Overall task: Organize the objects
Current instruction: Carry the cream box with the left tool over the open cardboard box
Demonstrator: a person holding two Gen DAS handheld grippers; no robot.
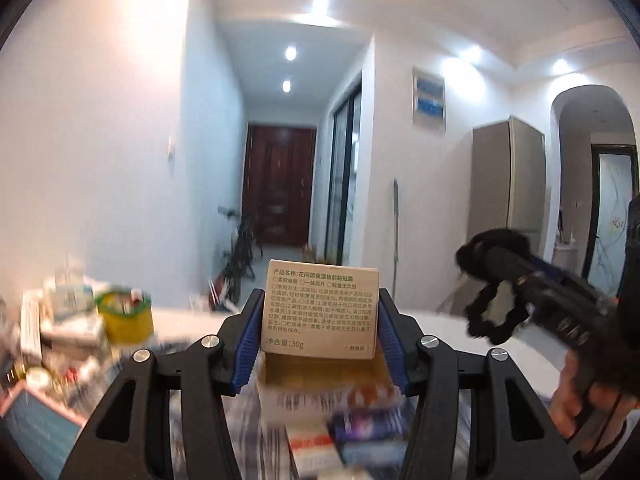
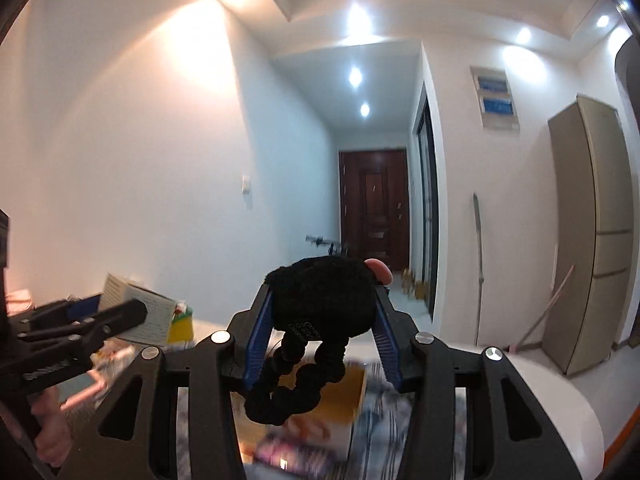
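Observation:
My left gripper [image 1: 319,322] is shut on a small beige carton [image 1: 320,312] printed with black text, held up above the table. In the right wrist view the same carton [image 2: 138,308] shows at the left between the left gripper's [image 2: 116,314] black fingers. My right gripper [image 2: 322,312] is shut on a black fuzzy hair tie [image 2: 320,300] whose beaded loop hangs down below the blue pads. That hair tie [image 1: 492,280] and the right gripper [image 1: 520,280] appear at the right of the left wrist view. An open cardboard box [image 1: 324,384] sits below, blurred.
A pile of boxes and a yellow-green container [image 1: 124,312] crowd the table's left. The round white table [image 2: 560,400] carries a striped cloth and blurred packages. A hallway with a dark door [image 2: 374,208], a fridge [image 2: 592,232] and a broom lie beyond.

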